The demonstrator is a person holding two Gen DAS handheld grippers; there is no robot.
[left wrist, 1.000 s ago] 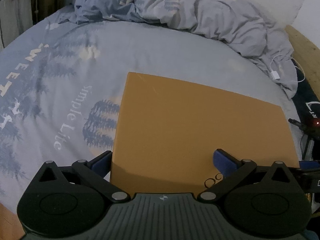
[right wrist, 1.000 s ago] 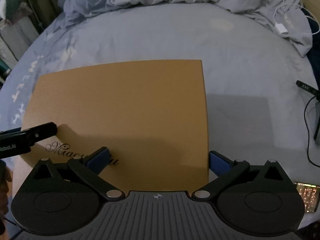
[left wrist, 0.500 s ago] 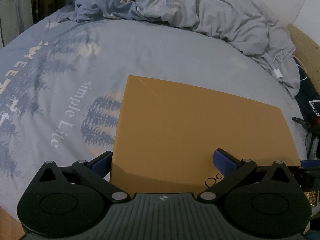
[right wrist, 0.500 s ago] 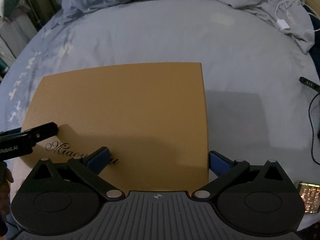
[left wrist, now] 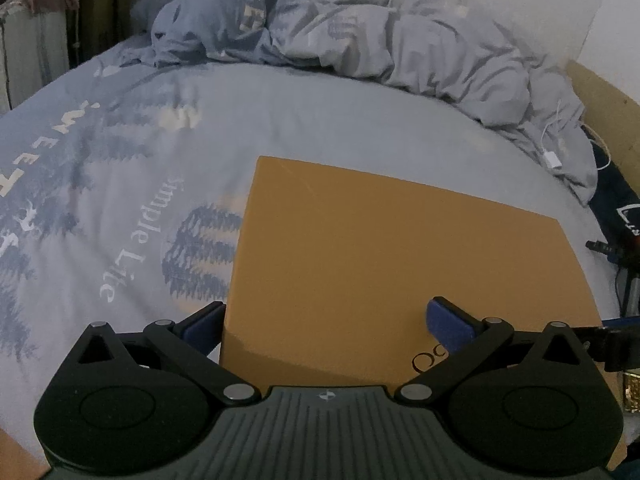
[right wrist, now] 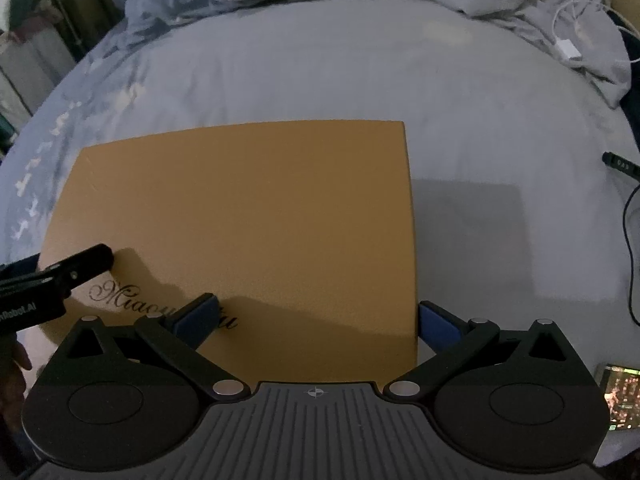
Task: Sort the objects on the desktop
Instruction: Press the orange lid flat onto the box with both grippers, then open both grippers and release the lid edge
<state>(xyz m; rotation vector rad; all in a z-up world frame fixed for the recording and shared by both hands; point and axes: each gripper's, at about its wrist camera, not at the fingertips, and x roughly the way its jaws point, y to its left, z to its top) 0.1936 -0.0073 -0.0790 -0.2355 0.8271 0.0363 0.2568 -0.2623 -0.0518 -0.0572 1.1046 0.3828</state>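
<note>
Blue-grey bedding (left wrist: 280,120) is spread beneath a flat orange box (left wrist: 400,248) — its near corners are straddled by the left gripper (left wrist: 326,320) and right gripper (right wrist: 316,318), fingers wide apart, nothing gripped.

Box (right wrist: 240,220) lies flat on the bedsheet (right wrist: 320,68). Behind box: the bunched duvet (left wrist: 380,44). Right of box: charger cable (right wrist: 566,46) far back, black cable (right wrist: 630,240) level with it, phone (right wrist: 618,396) nearest.
</note>
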